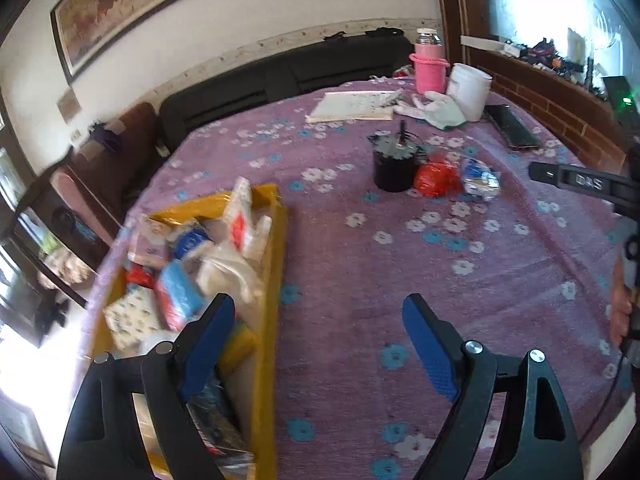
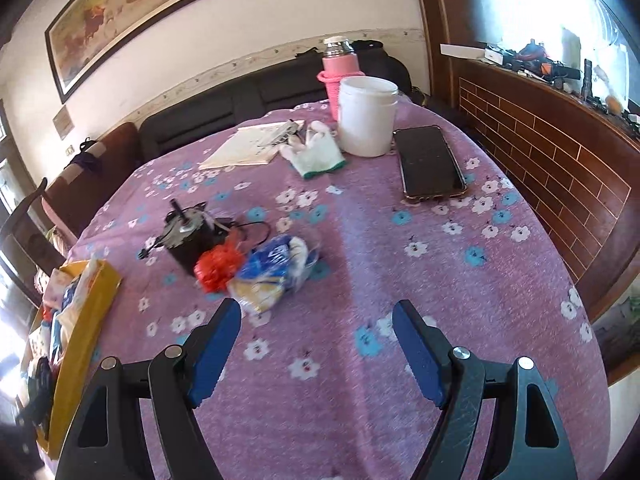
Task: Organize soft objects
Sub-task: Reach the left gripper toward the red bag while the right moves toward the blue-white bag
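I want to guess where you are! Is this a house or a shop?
Most likely a house, probably a living room. A dark sofa runs along the wall under a big framed painting, and the table has a flowery purple cloth with a phone and a pink flask on it.

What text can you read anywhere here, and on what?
"DAS": seems to read so, upside down, on the right gripper's black finger in the left wrist view.
Blue bag: print blurred, unreadable.
Paper: writing too small.
Packets in the yellow box: blurred.
Nothing else legible.
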